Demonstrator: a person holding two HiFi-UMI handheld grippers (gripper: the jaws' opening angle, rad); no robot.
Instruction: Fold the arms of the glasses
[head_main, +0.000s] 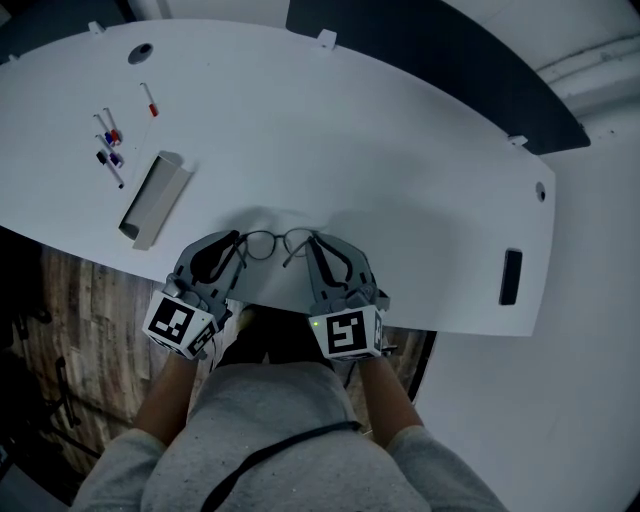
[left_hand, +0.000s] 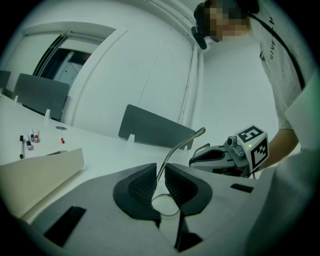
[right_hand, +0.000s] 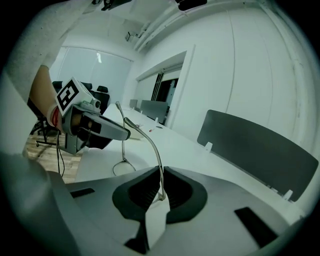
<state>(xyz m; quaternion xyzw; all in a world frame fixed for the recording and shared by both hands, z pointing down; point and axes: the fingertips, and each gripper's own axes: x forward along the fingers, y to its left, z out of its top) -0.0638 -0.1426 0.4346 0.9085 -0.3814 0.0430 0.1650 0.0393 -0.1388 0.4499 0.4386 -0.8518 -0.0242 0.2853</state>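
Note:
Thin wire-framed glasses (head_main: 278, 243) lie near the front edge of the white table (head_main: 400, 150), lenses facing away from me. My left gripper (head_main: 240, 245) is at the frame's left end and my right gripper (head_main: 312, 245) at its right end. In the left gripper view the jaws (left_hand: 160, 172) are closed on the left arm (left_hand: 180, 145), which rises up to the right, with a lens rim (left_hand: 172, 212) below. In the right gripper view the jaws (right_hand: 160, 177) pinch the right arm (right_hand: 150, 142) near its hinge. The other lens rim (right_hand: 122, 167) and the left gripper (right_hand: 125, 134) show beyond.
A grey open tray (head_main: 155, 198) lies left of the glasses, with several markers (head_main: 110, 145) and a red pen (head_main: 150, 100) behind it. A black slot (head_main: 510, 277) sits at the table's right. Grey divider panels (left_hand: 155, 130) stand along the far edge. The table's front edge is under my hands.

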